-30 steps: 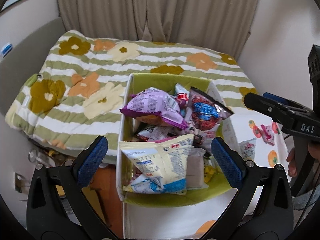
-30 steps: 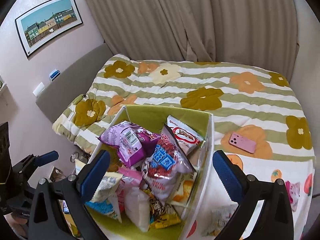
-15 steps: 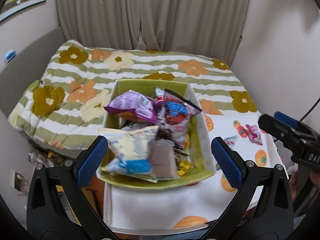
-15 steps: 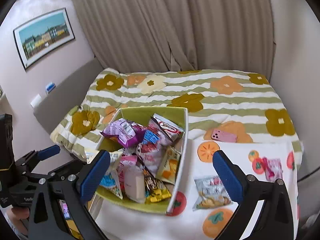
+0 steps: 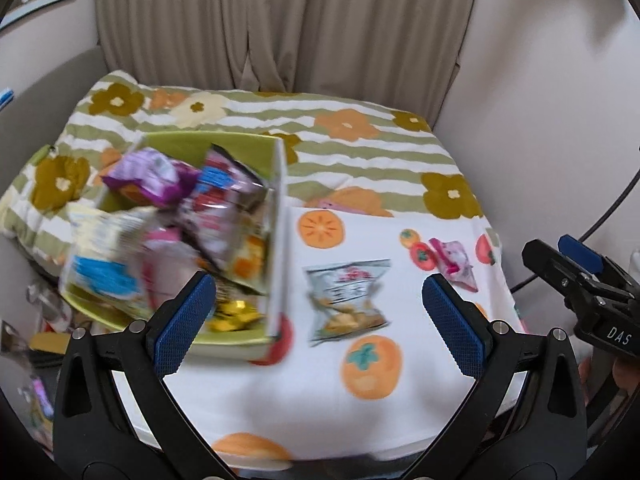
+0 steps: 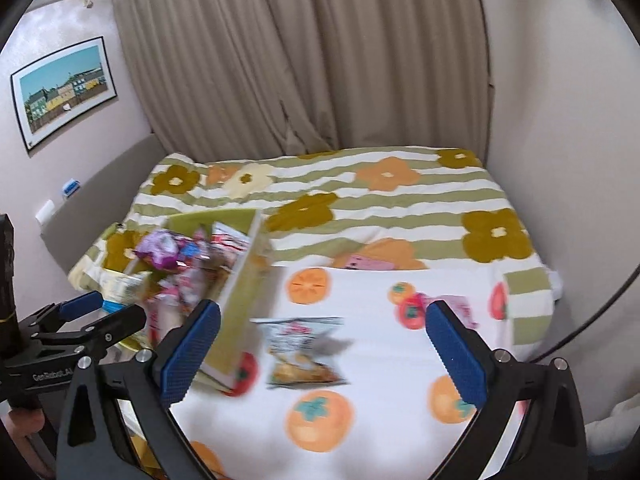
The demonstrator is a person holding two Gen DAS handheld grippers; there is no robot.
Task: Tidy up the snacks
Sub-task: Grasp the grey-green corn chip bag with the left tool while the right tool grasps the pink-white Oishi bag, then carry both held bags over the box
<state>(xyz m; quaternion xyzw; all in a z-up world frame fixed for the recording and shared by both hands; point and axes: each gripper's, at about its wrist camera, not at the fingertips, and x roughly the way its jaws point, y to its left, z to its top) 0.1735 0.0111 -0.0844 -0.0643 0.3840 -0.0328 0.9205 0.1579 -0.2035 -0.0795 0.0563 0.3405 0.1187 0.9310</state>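
**Full box, two snacks still out**

From the left wrist camera: the left gripper (image 5: pixel 318 312) is wide apart and holds nothing. It hangs over the white cloth with orange fruit on the table (image 5: pixel 328 412). The green box (image 5: pixel 278 240) sits on the left part of the table, and it is piled high with snack bags. A purple bag (image 5: pixel 154 178) sits on top of the pile. A pale bag with blue on it (image 5: pixel 106 256) leans out over the left rim of the box. That one looks like it could slip off and drop down beside the table if the box gets bumped. Just to the right of the box lies a chip bag (image 5: pixel 346 298), flat on the cloth. Further right of the box is a small pink snack (image 5: pixel 456 266). The right gripper (image 5: pixel 576 270) shows at the far right, a bit apart and empty.

From the right wrist camera: the right gripper (image 6: pixel 322 352) is wide apart too, with nothing in it. The chip bag (image 6: pixel 302 350) lies between its fingers, further ahead on the cloth. The picture is blurry, so the gripper seems to be moving fast. A fast grab could miss the bag or crush the chips. The green box (image 6: pixel 240 292) is close on the bag's left, so a finger could knock it. Behind the box and the table edge is a bed (image 6: pixel 360 196) with a pink phone (image 6: pixel 370 262) on it.
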